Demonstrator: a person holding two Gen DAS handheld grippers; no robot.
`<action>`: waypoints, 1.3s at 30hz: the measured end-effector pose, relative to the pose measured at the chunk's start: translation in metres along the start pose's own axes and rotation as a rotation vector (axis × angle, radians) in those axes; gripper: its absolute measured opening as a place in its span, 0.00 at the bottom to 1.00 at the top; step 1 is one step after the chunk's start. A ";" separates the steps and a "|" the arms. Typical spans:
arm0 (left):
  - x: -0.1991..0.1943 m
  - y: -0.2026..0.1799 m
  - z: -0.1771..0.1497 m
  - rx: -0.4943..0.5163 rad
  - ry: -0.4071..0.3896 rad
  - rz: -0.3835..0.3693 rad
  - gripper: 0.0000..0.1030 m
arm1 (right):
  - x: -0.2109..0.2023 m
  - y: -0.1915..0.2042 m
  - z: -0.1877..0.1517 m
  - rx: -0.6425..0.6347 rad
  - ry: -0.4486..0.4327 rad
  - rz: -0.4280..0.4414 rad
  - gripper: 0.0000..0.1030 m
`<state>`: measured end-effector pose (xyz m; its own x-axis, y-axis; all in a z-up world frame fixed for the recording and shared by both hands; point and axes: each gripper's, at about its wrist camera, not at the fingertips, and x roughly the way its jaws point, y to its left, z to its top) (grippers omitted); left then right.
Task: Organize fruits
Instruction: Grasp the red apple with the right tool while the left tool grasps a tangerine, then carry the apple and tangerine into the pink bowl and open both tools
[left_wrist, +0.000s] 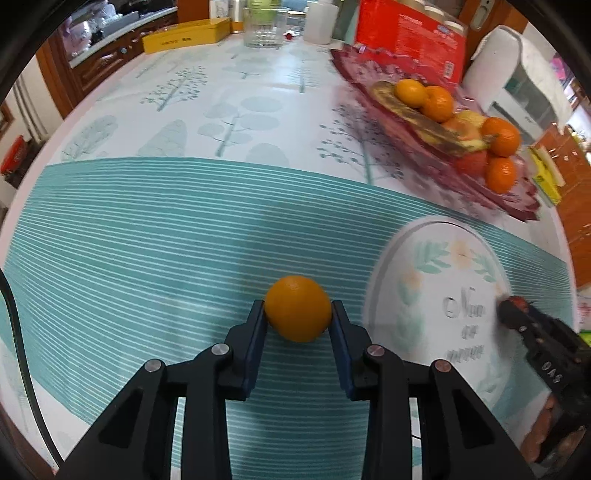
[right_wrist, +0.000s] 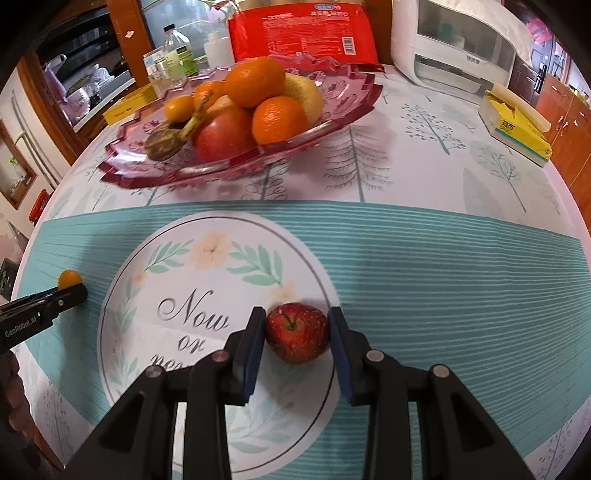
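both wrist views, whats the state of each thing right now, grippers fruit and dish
left gripper: shut on the orange, fingers pressing both sides
orange: gripped, low over the striped tablecloth
right gripper: shut on the red apple
red apple: gripped, stem up, over the printed circle
fruit dish: on the table, piled with fruit
oranges in the dish: stacked, untouched
banana: in the dish, browned

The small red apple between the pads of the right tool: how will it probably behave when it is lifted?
The apple looks wrinkled, so it is probably soft and could bruise under firm pressure. Its round shape suggests it may roll if released on the flat tablecloth. The right tool grips it at its widest part, so slipping seems unlikely.
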<state>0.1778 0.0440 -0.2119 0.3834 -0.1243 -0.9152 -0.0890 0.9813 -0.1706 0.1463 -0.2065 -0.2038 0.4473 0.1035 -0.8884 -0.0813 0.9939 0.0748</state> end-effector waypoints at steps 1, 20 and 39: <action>-0.001 -0.001 -0.002 0.000 0.002 -0.014 0.31 | -0.001 0.001 -0.002 -0.001 0.002 0.003 0.33; -0.118 -0.062 0.029 0.212 -0.108 -0.103 0.31 | -0.105 0.040 0.023 -0.030 -0.139 0.107 0.33; -0.183 -0.121 0.176 0.505 -0.296 0.036 0.31 | -0.155 0.051 0.161 0.095 -0.333 -0.064 0.34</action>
<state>0.2802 -0.0264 0.0404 0.6349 -0.1144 -0.7641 0.3147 0.9415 0.1205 0.2162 -0.1653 0.0108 0.7157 0.0326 -0.6976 0.0320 0.9963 0.0794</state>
